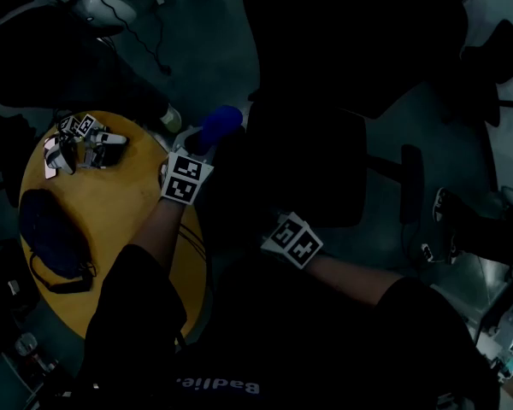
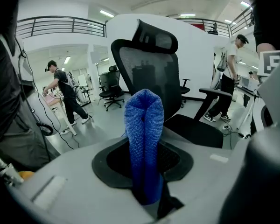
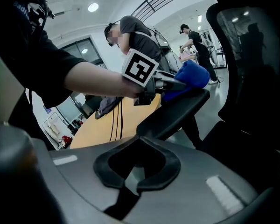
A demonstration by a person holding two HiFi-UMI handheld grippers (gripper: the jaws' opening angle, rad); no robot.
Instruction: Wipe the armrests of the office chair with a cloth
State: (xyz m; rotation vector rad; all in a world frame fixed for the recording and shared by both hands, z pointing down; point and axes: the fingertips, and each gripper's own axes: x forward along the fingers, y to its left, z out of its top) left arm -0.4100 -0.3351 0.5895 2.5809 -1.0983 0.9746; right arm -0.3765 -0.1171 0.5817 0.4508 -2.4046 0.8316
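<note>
- The cloth (image 2: 143, 125) is soft, light blue terry, folded into a thick wad; it will give under pressure and drag on the armrest rather than slide, so I'd judge it needs firm downward contact to wipe
- Your left gripper (image 2: 144, 186) has it by the lower end, jaws clamped on the fold, with most of the wad standing out past the tips – a good hold, since the free end is what does the wiping
- In the right gripper view the cloth sits at the end of the armrest (image 3: 177, 111) on the desk (image 1: 120, 195) side of the office chair (image 2: 149, 64), seemingly touching it; the other armrest (image 1: 410, 182) lies well apart on the far side of the seat
- Your left forearm reaches forward past the desk edge to that armrest
- Your right gripper (image 3: 133, 178) hangs low by the seat front, aimed across at the armrest, jaws closed together on nothing
</note>
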